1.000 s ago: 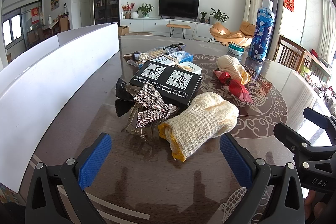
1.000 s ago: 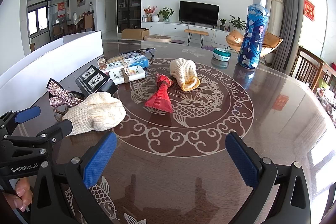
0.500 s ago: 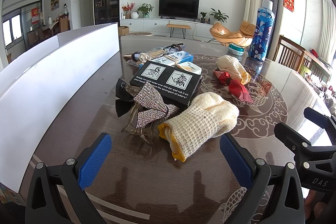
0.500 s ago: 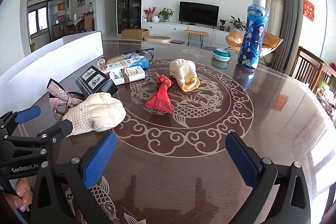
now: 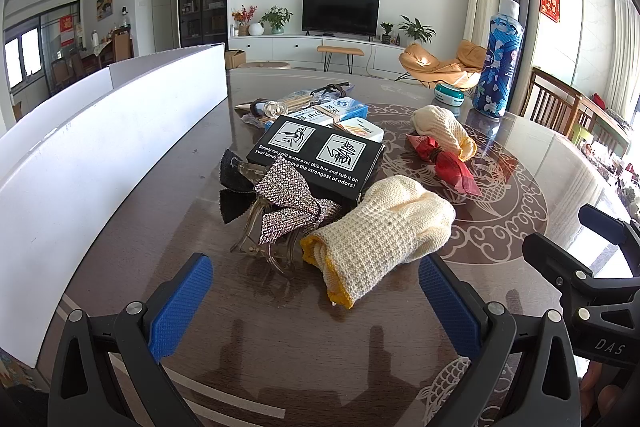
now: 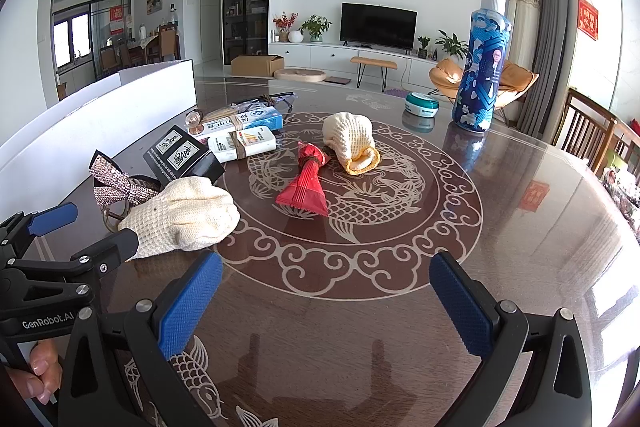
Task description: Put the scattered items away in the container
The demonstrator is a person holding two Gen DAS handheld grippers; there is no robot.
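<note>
A long white container stands along the table's left side. Beside it lie a black box, a sparkly bow hair clip, a rolled cream glove, a red packet, a second cream glove and banded toothpaste boxes. My left gripper is open and empty, just short of the near glove. My right gripper is open and empty over bare table, with the red packet farther ahead.
A tall blue bottle and a small teal tin stand at the far right of the dark patterned table. Wooden chairs sit beyond the right edge. A hand holds the left gripper's handle.
</note>
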